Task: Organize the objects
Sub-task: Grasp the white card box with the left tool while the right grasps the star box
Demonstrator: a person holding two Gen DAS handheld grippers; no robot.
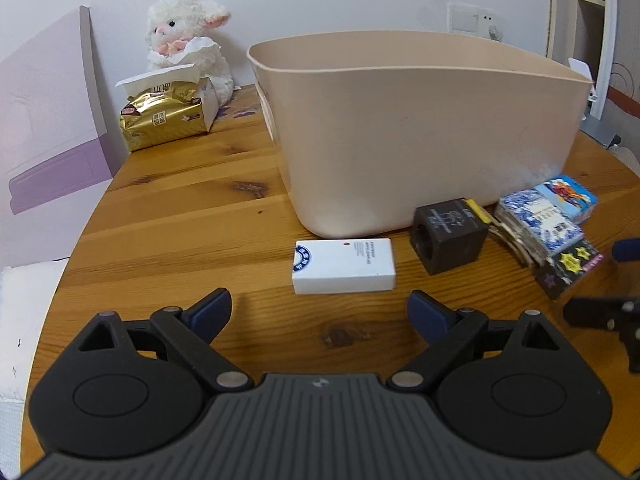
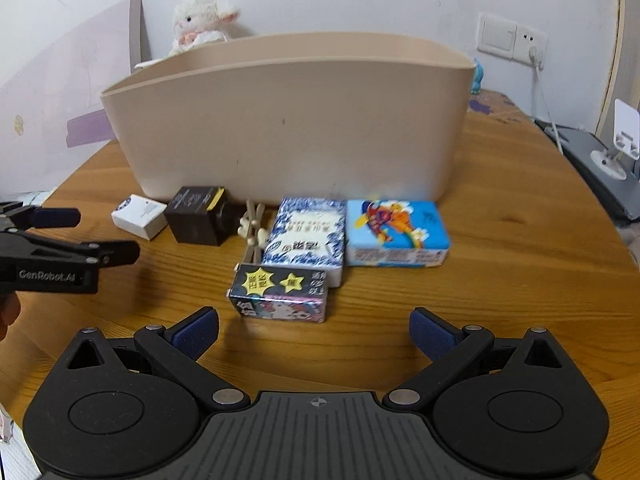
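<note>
A beige plastic bin (image 1: 420, 132) (image 2: 296, 120) stands on the wooden table. In front of it lie a white box (image 1: 343, 266) (image 2: 139, 216), a dark brown box (image 1: 450, 236) (image 2: 198, 221), a blue-patterned pack (image 2: 306, 236) (image 1: 538, 222), a bright blue cartoon pack (image 2: 396, 233) (image 1: 568, 197), a small black starred pack (image 2: 280, 292) (image 1: 568, 268) and some wooden sticks (image 2: 252, 228). My left gripper (image 1: 320, 312) is open just before the white box. My right gripper (image 2: 314, 330) is open just before the starred pack. Both are empty.
A gold tissue pack (image 1: 168, 116) and a white plush lamb (image 1: 188, 36) sit at the back left. A lilac panel (image 1: 52, 120) leans at the left. A wall socket (image 2: 514, 42) and a grey device (image 2: 600, 164) are to the right. The table edge curves round.
</note>
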